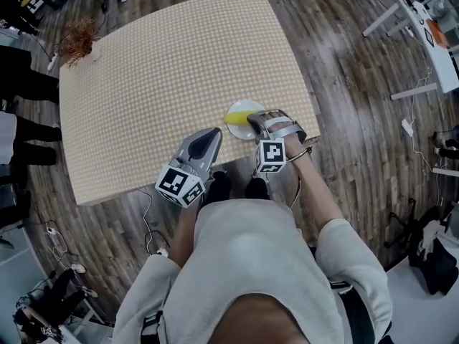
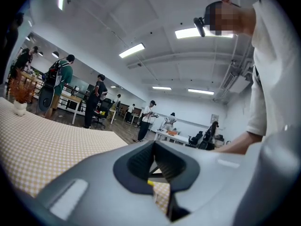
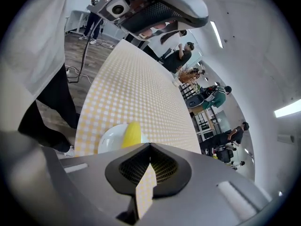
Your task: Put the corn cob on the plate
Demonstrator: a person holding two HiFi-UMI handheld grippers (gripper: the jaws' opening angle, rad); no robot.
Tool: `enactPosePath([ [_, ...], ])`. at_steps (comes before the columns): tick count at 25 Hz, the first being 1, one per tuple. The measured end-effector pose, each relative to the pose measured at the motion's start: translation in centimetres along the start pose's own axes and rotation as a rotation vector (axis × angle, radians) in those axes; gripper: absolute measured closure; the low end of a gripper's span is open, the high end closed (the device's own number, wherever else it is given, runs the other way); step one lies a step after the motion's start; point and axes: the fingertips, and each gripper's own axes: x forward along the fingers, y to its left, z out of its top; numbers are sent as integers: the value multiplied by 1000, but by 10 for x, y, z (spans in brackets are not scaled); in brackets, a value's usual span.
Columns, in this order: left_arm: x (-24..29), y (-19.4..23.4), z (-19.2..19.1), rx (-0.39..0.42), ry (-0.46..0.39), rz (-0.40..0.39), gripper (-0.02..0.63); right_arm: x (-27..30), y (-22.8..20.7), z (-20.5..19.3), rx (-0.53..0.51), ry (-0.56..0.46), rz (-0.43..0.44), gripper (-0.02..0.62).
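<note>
Corn cob (image 1: 237, 118) lies on the white plate (image 1: 242, 106), close to the near edge of the checked table (image 1: 172, 77). Right gripper (image 1: 252, 120) hangs just above it, jaws closed together with nothing between them. Left gripper (image 1: 215, 132) sits beside the plate, jaws likewise together and empty. Judgement: placement looks complete; the next move calls only for drawing both grippers clear without nudging the cob. No brand or legible writing noted, only the square black-and-white markers on the gripper cubes.
</note>
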Motion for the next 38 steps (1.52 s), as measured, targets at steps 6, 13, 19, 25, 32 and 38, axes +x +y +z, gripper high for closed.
enactPosePath([
  [6, 7, -19, 19, 55, -42, -18, 598, -35, -36, 9, 20, -29, -114, 595],
  [13, 17, -41, 51, 138, -91, -53, 598, -73, -65, 11, 114, -60, -215, 595],
  [19, 26, -62, 67, 184, -119, -79, 598, -109, -99, 9, 643, -261, -271, 595],
  [25, 32, -90, 66, 204, -130, -67, 598, -150, -112, -22, 1075, -444, -289, 595],
  [32, 21, -117, 46, 182, -126, 12, 598, -175, -90, -32, 1099, -493, -279, 595],
  [38, -2, -124, 31, 177, -116, 32, 598, -201, -61, -19, 1125, -514, -286, 595],
])
